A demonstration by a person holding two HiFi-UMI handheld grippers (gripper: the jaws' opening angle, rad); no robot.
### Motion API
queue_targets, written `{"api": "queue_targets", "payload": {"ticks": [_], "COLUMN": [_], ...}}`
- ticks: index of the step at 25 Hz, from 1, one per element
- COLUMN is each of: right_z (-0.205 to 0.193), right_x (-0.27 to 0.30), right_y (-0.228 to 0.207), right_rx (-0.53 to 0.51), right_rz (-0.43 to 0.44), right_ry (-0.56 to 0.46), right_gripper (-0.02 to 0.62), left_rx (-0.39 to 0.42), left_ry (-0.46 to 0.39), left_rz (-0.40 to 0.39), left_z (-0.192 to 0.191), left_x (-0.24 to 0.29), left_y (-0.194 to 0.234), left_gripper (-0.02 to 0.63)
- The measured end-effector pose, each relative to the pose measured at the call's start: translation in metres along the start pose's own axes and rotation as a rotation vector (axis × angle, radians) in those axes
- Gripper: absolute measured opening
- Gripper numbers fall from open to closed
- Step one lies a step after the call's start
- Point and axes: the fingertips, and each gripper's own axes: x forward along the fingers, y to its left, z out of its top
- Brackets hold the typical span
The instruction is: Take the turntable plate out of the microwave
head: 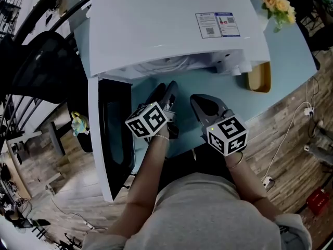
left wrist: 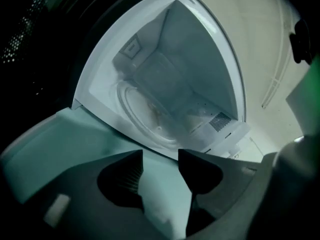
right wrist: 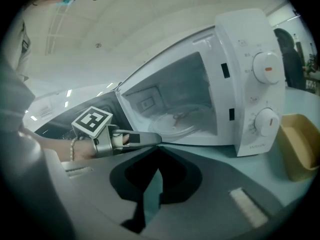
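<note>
Turntable plate (right wrist: 175, 120) lying inside open microwave (head: 171, 30), door (head: 112, 134) swung out at left, left gripper (head: 165, 89) jaws parted, empty, before the opening, right gripper (head: 197, 102) clenched empty, beige tray (head: 259, 77) beside microwave on blue table (head: 234, 95)

Round, clear glass turntable plate (right wrist: 175, 122) lies flat on the cavity floor, roughly centred, with its hub showing through the middle; it sits inside the microwave (right wrist: 247, 79); white casing, upright, two round knobs on its right-hand panel; dark-windowed door (head: 111, 134) swung wide open.

Dim, bluish pictures with fisheye warping and dark corners.
</note>
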Motion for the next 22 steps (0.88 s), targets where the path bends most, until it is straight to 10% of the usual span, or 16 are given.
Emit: {"api": "queue_targets", "payload": {"ticks": [22], "right_z": [-0.016], "right_x": [0.005], "right_y": [-0.004], "right_rx": [0.015], "right_rz": [0.005], "right_ry": [0.051], "right_gripper": [0.011], "left_rx": [-0.255], "left_ry": [-0.031], "left_rz": [-0.097], "left_z": [0.009], "left_x": [0.034], "left_y": [0.014], "left_gripper": [0.158]}}
